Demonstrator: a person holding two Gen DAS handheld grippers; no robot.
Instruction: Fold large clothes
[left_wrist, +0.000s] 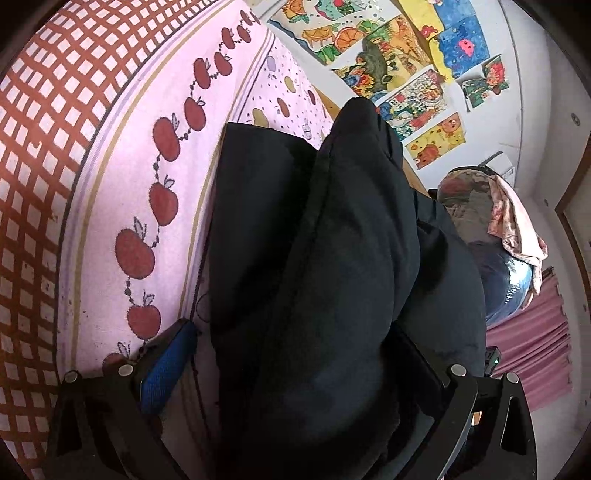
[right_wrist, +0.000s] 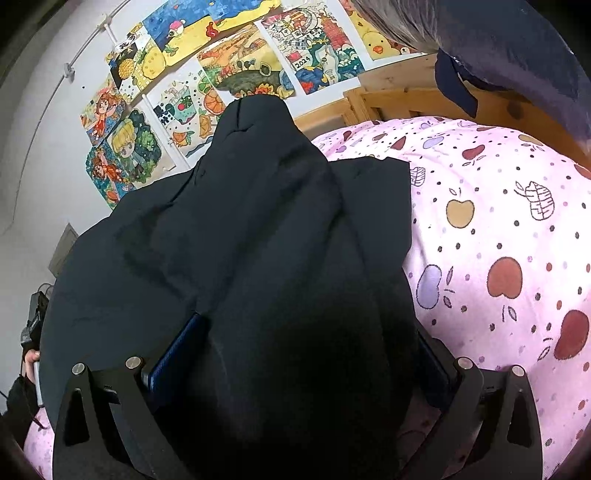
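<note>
Two grippers, each with a thick bunch of the dark jacket (left_wrist: 317, 266) filling the gap between its fingers. Left gripper (left_wrist: 295, 369): blue-padded finger (left_wrist: 168, 365) on its left side, other finger mostly buried in cloth; jaws pinch the jacket, held wide by the bulk. Left of it, bare pink apple-print sheet (left_wrist: 155, 177), then a red-checked border (left_wrist: 48, 155) running along the bed's edge, open room there. Jacket's straight edge lies on the sheet beside the apple row. To the right, painted pictures (left_wrist: 388, 66) on the white wall, a heap of bagged bedding (left_wrist: 495, 236) and a pink curtain (left_wrist: 532, 350) close off that side.

Right gripper (right_wrist: 295, 362): blue pad visible at left, fabric packed between both fingers, clamped on the jacket too. Jacket mound rises toward the wall art; a squared corner of it rests on the sheet at centre-right. Right of that, wide free sheet, wooden bed frame (right_wrist: 373, 96) behind. A hand (right_wrist: 29, 360) shows at far left.
</note>
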